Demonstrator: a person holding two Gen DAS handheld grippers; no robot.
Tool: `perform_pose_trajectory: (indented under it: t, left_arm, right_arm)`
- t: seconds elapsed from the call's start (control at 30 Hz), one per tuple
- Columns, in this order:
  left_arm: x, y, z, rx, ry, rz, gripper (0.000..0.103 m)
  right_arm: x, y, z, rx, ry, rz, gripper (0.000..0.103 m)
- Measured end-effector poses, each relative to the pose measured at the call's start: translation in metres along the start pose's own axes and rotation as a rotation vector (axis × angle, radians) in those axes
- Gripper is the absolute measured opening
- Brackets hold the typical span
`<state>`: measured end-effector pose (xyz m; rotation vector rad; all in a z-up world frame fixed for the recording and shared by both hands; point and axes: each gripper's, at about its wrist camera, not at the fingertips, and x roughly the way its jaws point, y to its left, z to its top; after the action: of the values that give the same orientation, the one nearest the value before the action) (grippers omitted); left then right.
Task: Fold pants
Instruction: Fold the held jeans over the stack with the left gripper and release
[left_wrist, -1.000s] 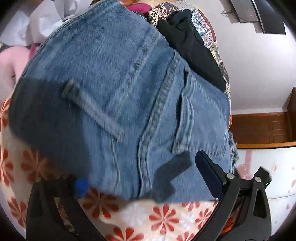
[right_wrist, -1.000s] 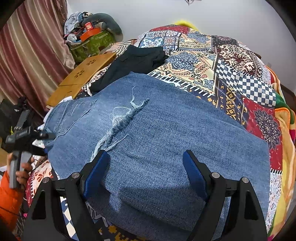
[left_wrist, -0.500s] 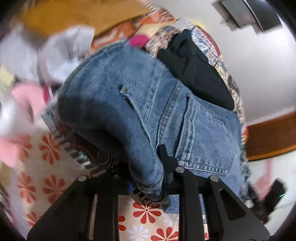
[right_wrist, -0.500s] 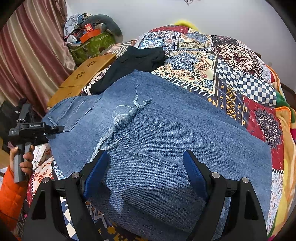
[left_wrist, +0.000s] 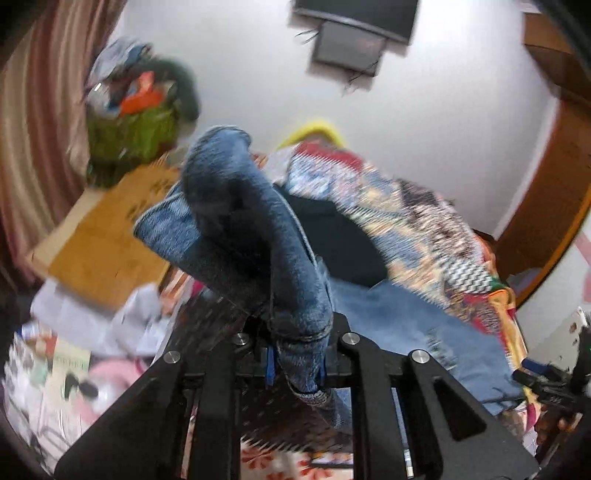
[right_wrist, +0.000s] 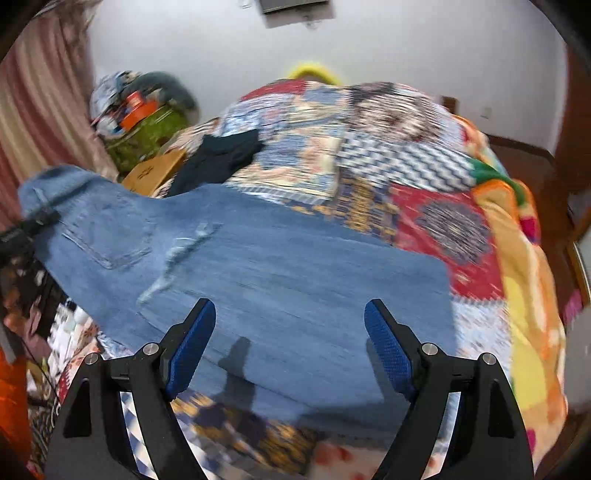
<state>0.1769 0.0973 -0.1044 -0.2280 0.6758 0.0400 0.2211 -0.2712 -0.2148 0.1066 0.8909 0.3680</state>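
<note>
Denim: blue jeans (right_wrist: 280, 273) were lying across the quilt (right_wrist: 424, 177) on the bed, back pocket showing toward the left of my right wrist view, with a frayed rip near the middle of the cloth.
Left gripper (left_wrist: 295, 363): I had it clamped tight on a bunched edge of the jeans (left_wrist: 258, 236), fingers pinched in with denim squeezed between them, and the cloth stood up in a thick fold ahead of the camera. From my right wrist view that end of the jeans was raised off the bed at the far left.
Right gripper (right_wrist: 290, 343): fingers were spread wide, blue pads (right_wrist: 192, 343) facing each other, hovering just over the near edge of the jeans. I couldn't tell if the tips touched the cloth, but nothing sat between them.
Black garment (right_wrist: 218, 158): a dark piece of clothing was lying on the quilt just past the jeans, close to the wooden board (right_wrist: 155, 171).
Green bag (right_wrist: 147, 136): stuffed with odds and ends, it sat in the far corner beside the curtain (right_wrist: 40, 110).
Left side clutter: pale cloth and a pink thing (left_wrist: 107, 384) were heaped below the board (left_wrist: 103, 236) in my left wrist view, too smeared for me to name.
Blur: both views were streaky, so fine detail on the quilt patches was lost.
</note>
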Motion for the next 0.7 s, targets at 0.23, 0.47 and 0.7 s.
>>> perform_pose_trajectory:
  t: [0.23, 0.47, 0.7]
  left_arm:
    - [-0.02, -0.087, 0.03, 0.148, -0.094, -0.102, 0.015]
    - [-0.021, -0.17, 0.04, 0.251, -0.083, -0.218, 0.015]
    - [0.012, -0.251, 0.019, 0.324, 0.038, -0.333, 0.015]
  right_arm:
    - [-0.002, -0.068, -0.032, 0.18, 0.033, -0.049, 0.08]
    - [0.017, -0.093, -0.053, 0.322, 0.059, 0.061, 0.08]
    - [0.012, -0.096, -0.053, 0.308, 0.046, 0.093, 0.08]
